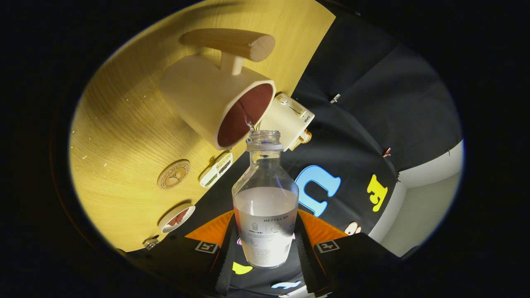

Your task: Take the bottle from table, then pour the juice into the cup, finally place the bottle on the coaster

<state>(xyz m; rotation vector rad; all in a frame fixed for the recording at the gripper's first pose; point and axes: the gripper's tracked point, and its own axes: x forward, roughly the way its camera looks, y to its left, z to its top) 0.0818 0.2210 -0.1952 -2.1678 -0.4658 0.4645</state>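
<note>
Between the fingers of the hand-held gripper point(265, 244): bottle point(265, 207), clamped at its lower body, both fingers pressing on its sides. Long axis of bottle running straight ahead, along the fingers, open neck pointing away from them. Whole view rolled over, so bottle judged to be tipped far toward the side for pouring. Clear liquid filling about the lower half of bottle.

Just beyond the neck: cup point(217, 103), its dark inside facing the mouth, rim almost touching the neck. Thin thread of liquid passing from mouth into cup, small and hard to be sure of. Wooden handle on the far side of cup. Pouring step judged in hand; liquid remains, so tilt to be kept with the mouth over the rim.

Beside cup, nearer the fingers and off to one side: round coaster point(174, 174) flat on tabletop point(124, 124), well apart from bottle. Next to it a small white device point(216, 169), and a white box point(287, 120) behind cup near the tabletop edge. Small dish point(177, 218) with something reddish, closer to the fingers. Light wood grain on tabletop, a few pale specks. Dark cloth wall beyond.
</note>
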